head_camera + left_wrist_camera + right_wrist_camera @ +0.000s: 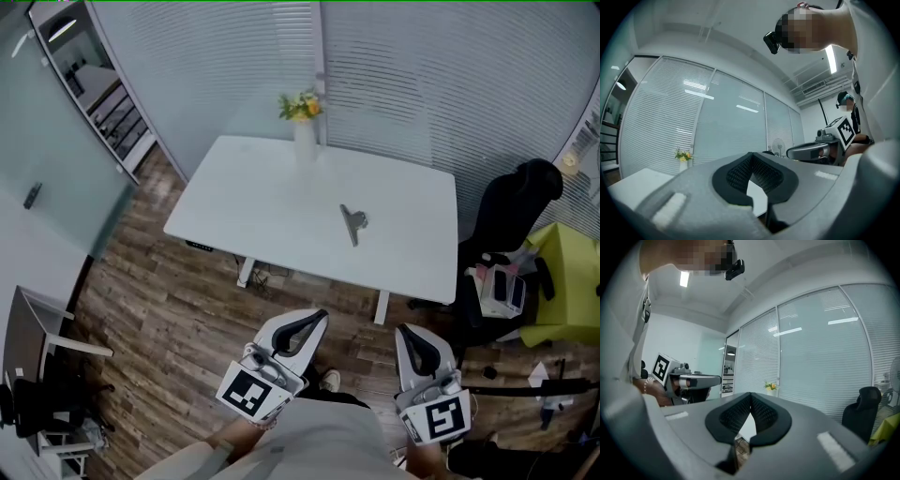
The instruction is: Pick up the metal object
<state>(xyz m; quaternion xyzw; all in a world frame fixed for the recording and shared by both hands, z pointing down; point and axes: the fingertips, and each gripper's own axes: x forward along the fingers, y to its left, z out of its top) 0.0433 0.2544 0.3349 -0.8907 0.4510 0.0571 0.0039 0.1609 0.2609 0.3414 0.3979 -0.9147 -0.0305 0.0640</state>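
The metal object point(353, 223), a grey clip-like piece, lies flat near the middle right of the white table point(262, 206). Both grippers hang low over the wooden floor, well short of the table's near edge. My left gripper point(314, 323) point(751, 157) is shut with nothing between its pads. My right gripper point(412, 336) point(751, 397) is also shut and empty. Each gripper view looks over its closed jaws at the blinds, and the other gripper shows at the side. The metal object is not visible in either gripper view.
A white vase of yellow flowers point(303, 122) stands at the table's far edge. A black office chair point(511, 211) sits at the right end of the table, with a yellow-green seat point(567, 281) beyond it. Glass walls with blinds run behind the table.
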